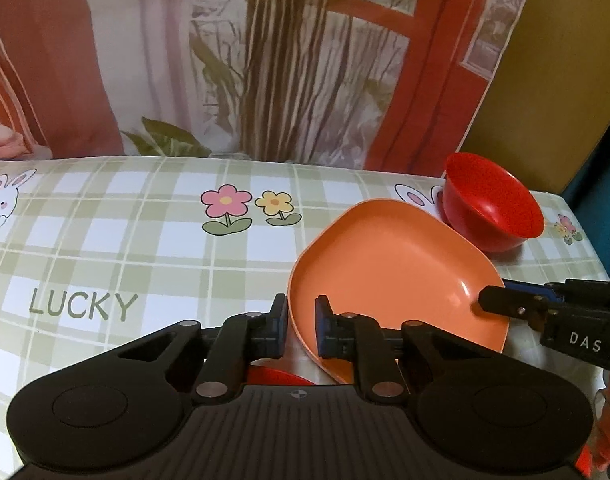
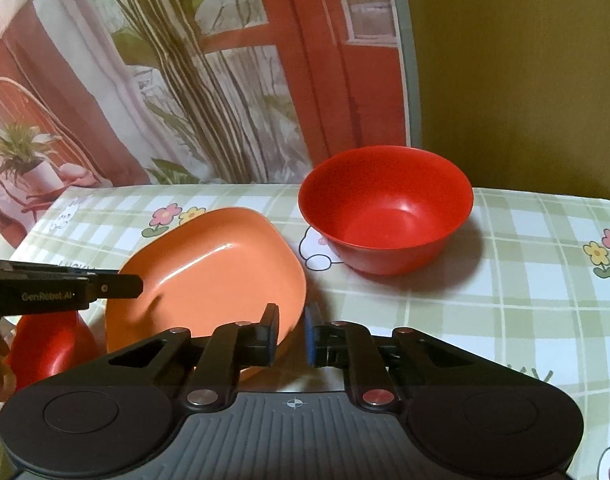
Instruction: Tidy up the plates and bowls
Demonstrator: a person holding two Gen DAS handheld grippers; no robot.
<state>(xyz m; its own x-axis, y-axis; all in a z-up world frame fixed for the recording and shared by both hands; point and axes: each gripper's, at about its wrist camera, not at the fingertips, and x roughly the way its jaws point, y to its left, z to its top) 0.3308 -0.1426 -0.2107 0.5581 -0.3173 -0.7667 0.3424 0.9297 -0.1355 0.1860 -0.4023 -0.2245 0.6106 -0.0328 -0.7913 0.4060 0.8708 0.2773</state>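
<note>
An orange square plate (image 1: 393, 264) (image 2: 209, 264) sits tilted over the checked tablecloth. My left gripper (image 1: 301, 320) is shut on its near left rim, which runs between the blue pads. My right gripper (image 2: 292, 332) is shut on the opposite rim, and its black tip (image 1: 487, 300) reaches in from the right in the left wrist view. The left gripper's tip (image 2: 135, 284) shows at the left in the right wrist view. A red bowl (image 1: 493, 208) (image 2: 385, 216) stands upright and empty behind the plate. A second red bowl (image 2: 53, 344) (image 1: 281, 376) lies partly hidden under the plate's near left side.
The table wears a green-checked cloth (image 1: 145, 240) (image 2: 505, 320) printed with flowers, rabbits and "LUCKY". A printed fabric backdrop (image 1: 265, 60) hangs right behind the far edge. The table's right edge (image 1: 585, 248) runs close to the red bowl.
</note>
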